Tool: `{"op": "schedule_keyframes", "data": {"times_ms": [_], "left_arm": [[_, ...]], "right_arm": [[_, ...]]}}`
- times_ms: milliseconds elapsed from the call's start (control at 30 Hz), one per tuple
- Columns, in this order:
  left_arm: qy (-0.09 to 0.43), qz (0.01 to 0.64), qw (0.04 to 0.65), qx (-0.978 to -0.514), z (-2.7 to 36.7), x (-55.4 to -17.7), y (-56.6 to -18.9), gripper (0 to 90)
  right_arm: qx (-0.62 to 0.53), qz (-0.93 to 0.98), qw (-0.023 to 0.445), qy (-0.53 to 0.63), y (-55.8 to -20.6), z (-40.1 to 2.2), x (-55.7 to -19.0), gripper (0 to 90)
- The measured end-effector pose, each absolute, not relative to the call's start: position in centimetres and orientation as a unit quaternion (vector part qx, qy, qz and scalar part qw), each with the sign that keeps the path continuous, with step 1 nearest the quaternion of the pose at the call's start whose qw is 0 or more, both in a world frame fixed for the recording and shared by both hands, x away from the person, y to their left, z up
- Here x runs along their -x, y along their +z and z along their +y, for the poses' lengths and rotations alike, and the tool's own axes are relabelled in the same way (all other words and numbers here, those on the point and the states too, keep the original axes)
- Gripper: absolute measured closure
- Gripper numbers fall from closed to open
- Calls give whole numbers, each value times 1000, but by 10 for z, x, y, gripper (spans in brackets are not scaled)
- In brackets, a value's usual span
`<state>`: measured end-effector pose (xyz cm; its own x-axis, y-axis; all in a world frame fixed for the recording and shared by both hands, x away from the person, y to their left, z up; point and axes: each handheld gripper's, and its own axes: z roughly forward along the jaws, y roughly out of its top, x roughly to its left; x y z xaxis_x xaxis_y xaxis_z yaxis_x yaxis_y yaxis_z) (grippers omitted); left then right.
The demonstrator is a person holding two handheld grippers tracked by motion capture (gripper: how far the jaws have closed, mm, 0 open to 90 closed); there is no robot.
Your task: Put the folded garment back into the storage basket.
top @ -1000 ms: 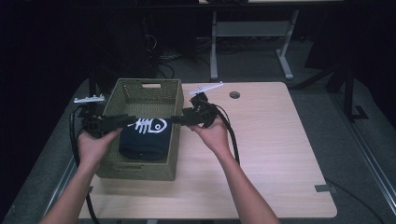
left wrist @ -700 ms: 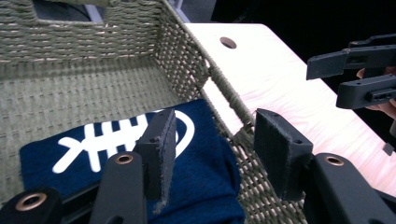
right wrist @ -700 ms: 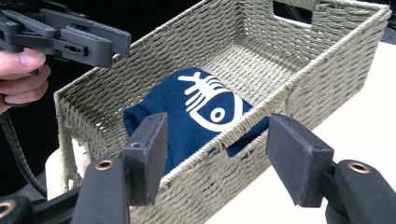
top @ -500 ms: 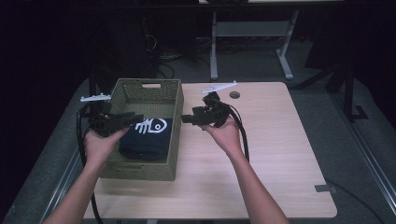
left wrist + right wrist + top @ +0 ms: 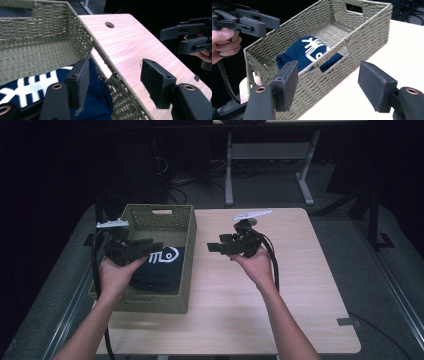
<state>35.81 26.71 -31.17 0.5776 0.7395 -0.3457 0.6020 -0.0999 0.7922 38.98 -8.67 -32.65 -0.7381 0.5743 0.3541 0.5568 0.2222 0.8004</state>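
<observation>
An olive woven basket (image 5: pixel 192 250) stands on the left of the wooden table (image 5: pixel 280 310). In it lies a folded navy garment (image 5: pixel 160 267) with a white print. My left gripper (image 5: pixel 159 246) hovers over the basket's left side, and its jaws have just been opening with nothing gripped. My right gripper (image 5: pixel 212 247) hangs over the table just right of the basket, its jaws likewise just opening and empty. In the left gripper view, the left gripper (image 5: pixel 117 75) frames the basket (image 5: pixel 45 47) wall and the garment (image 5: pixel 97 97). The right gripper (image 5: pixel 329 80) faces the basket (image 5: pixel 367 32) and garment (image 5: pixel 304 53).
The tabletop has a round hole (image 5: pixel 109 24) near its far edge and a small piece of tape (image 5: pixel 346 322) at the front right. A white metal frame (image 5: pixel 265 150) stands on the dark floor behind the table. Black cables trail from both grippers.
Both grippers have drawn apart from above the garment: the left one leftward, the right one out over the table. Their jaws have widened. The garment stays in the basket.
</observation>
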Motion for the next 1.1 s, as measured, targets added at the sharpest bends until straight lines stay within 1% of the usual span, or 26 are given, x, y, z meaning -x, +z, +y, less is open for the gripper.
{"op": "schedule_keyframes", "data": {"times_ms": [467, 500, 533, 733, 1100], "left_arm": [[65, 442, 498, -743, 246, -357, -310, 362], [64, 440, 499, -744, 245, -357, -310, 353], [65, 440, 497, -745, 242, -357, -310, 326], [63, 431, 494, -752, 231, -358, -308, 289], [62, 424, 493, -757, 211, -356, -308, 251]], "right_arm": [[-366, 777, 15, 513, -325, -110, -384, 294], [-367, 776, 15, 513, -325, -112, -383, 292], [-366, 776, 16, 514, -325, -115, -382, 288], [-365, 772, 17, 521, -326, -127, -379, 282], [-369, 762, 15, 531, -332, -157, -374, 250]]}}
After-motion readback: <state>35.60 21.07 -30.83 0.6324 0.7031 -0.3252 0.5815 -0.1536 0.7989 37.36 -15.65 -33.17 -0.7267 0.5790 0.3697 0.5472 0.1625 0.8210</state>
